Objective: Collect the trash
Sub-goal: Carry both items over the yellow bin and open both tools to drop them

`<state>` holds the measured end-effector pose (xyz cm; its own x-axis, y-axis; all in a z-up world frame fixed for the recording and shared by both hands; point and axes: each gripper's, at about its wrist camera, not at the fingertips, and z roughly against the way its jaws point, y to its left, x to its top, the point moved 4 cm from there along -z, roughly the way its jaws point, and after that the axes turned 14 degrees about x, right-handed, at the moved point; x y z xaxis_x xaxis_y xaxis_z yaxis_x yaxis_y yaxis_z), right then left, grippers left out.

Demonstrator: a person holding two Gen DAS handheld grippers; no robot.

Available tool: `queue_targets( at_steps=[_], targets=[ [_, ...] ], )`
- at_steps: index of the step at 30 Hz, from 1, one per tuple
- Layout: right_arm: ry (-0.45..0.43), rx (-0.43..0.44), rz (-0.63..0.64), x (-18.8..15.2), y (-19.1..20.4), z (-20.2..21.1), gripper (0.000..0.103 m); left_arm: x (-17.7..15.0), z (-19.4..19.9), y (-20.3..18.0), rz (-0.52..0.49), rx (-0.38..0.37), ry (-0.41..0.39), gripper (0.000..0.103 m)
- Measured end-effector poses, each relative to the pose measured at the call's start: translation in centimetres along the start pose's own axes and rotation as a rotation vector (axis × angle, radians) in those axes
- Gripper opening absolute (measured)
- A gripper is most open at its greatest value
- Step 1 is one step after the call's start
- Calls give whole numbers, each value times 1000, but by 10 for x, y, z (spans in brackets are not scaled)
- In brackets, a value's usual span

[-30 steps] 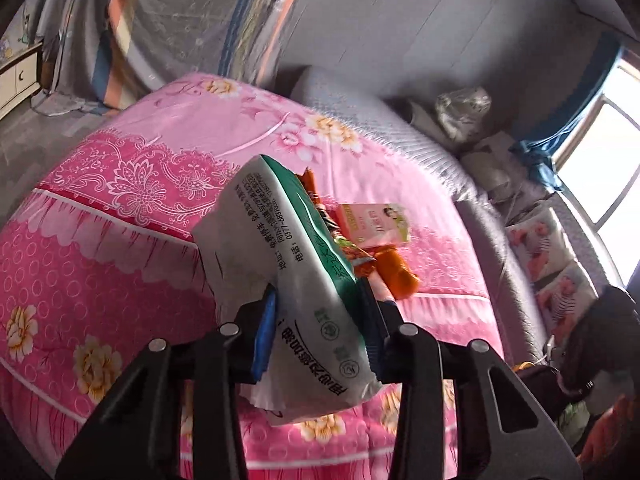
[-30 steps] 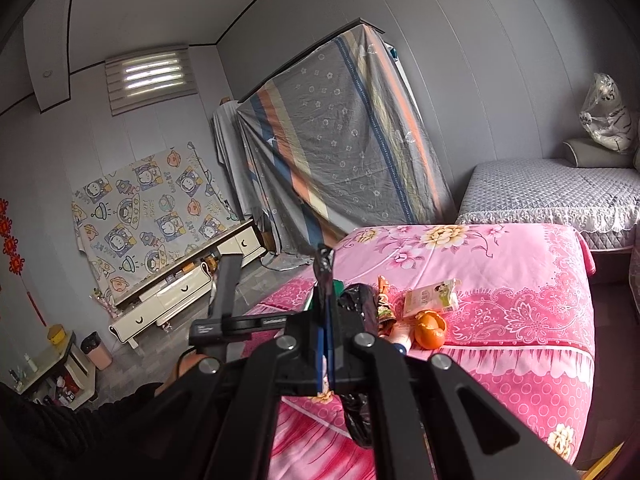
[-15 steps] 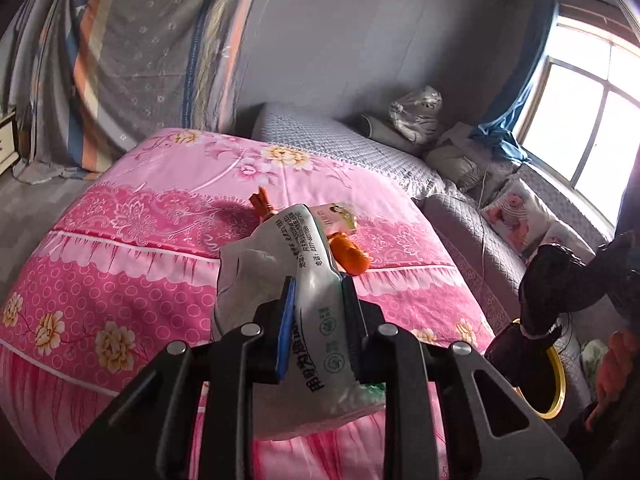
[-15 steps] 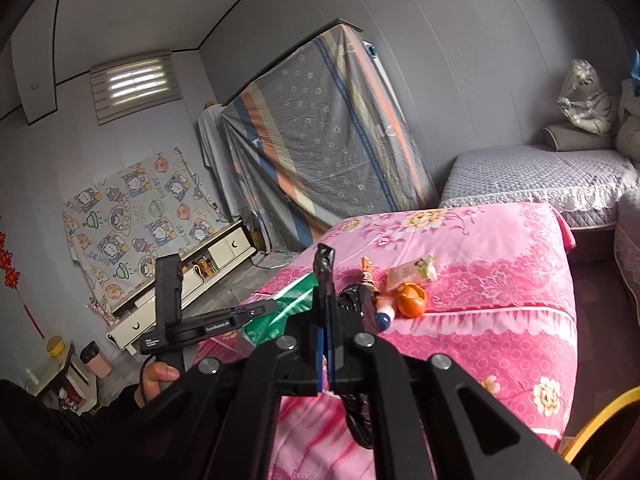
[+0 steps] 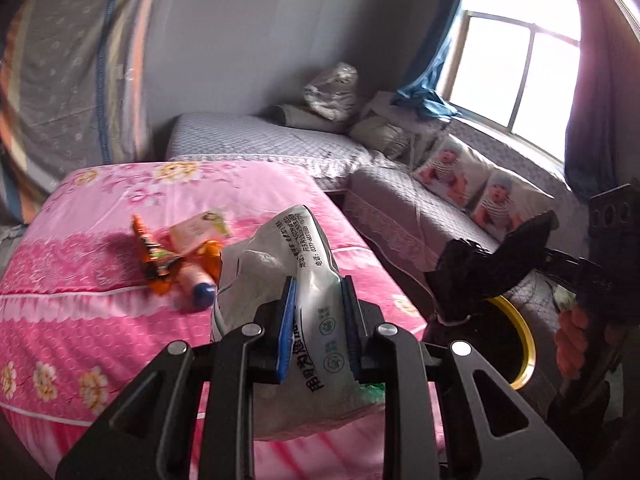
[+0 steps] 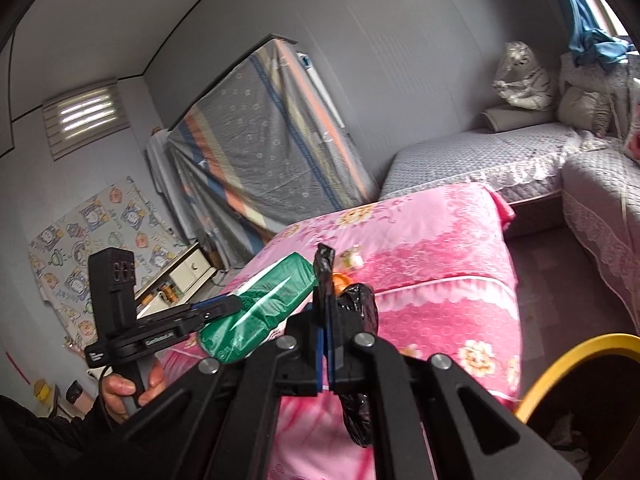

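With the left gripper (image 5: 316, 324) clamped on the white-and-green snack bag (image 5: 304, 280) and lifted clear of the pink bed (image 5: 100, 320), one piece of trash is picked but not yet binned, as I read it. Right gripper (image 6: 326, 344) is pinched together on the black bin liner (image 6: 358, 308), holding it up beside the yellow-rimmed bin (image 6: 576, 364), which sits just off the bed's near corner. Bag hangs between bed edge and bin mouth; open air there, only the right gripper and liner to steer around. Still left on the bed, past the bag: orange wrapper (image 5: 154, 256), small bottle with blue cap (image 5: 196, 284), pale carton (image 5: 200, 228), bunched near the bed's front edge. Beyond the bed: grey couch (image 5: 280, 140) and window (image 5: 520, 76). Bin contents mostly hidden.
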<state>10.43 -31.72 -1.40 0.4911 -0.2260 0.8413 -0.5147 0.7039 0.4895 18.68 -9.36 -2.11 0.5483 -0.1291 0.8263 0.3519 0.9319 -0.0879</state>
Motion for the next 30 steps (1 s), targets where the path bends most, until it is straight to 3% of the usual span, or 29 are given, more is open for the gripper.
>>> queue_targets(
  at_steps=[18,30],
  targets=[
    [-237,-384,-115,-21,-93,154,1,-1,-39,-164,-238,-270,64,21],
    [-269,-529,-235,-64,-145,204,1,-13,-68,-257,-326,-399,110,21]
  ],
)
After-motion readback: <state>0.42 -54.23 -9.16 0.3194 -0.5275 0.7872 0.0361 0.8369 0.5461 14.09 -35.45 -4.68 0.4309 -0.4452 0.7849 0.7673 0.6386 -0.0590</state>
